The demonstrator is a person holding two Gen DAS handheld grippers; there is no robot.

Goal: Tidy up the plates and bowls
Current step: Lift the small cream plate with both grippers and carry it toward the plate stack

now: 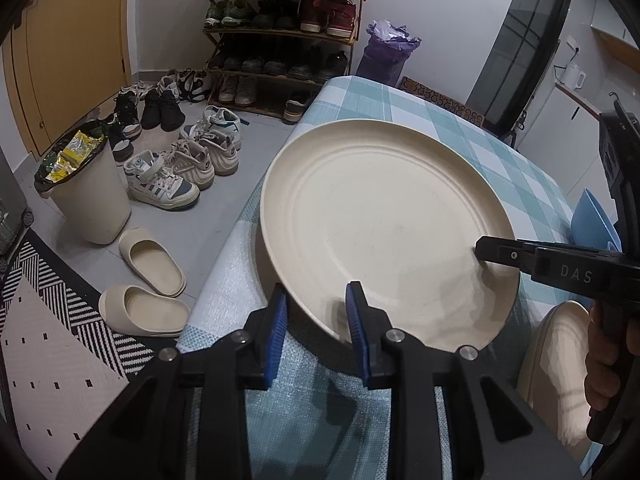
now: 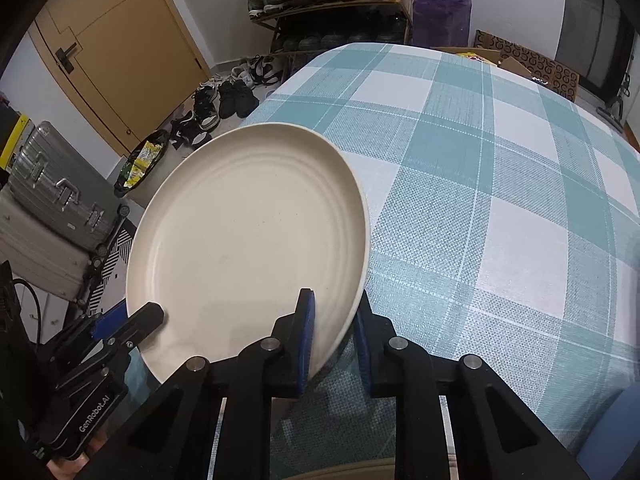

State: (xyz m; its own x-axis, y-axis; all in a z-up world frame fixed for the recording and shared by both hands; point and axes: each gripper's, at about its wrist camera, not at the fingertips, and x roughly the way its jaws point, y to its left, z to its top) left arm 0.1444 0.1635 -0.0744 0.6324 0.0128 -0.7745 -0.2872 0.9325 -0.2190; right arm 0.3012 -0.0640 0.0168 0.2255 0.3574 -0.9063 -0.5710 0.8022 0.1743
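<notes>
We hold one cream plate (image 1: 384,232) between both tools, tilted and lifted off the checked tablecloth (image 2: 500,200), near the table's left edge, with the floor and its shoes showing below its far rim. Our left gripper (image 1: 318,316) has its blue pads on either side of the near rim and looks narrowed onto it, one pad above the plate and one beneath. Our right gripper (image 2: 334,328) does the same on another stretch of the rim: one finger lies across the plate's upper face, the other sits under the edge, so we judge both to be clamped on the plate.

As for progress, we judge the job to be in its middle and not near its end. The plate in our grip has not reached a resting place; nothing shows it set on a stack. In the left wrist view a second cream dish (image 1: 556,364) sits on the table at the lower right, partly hidden by the hand, and a blue dish (image 1: 592,220) peeks out behind the right tool; whether that one is a plate or a bowl we cannot tell. The right wrist view shows a wide stretch of cloth beyond the plate.

What is left, as far as we can judge: set this plate down with its like, release both grips, and then sort the remaining pieces.
</notes>
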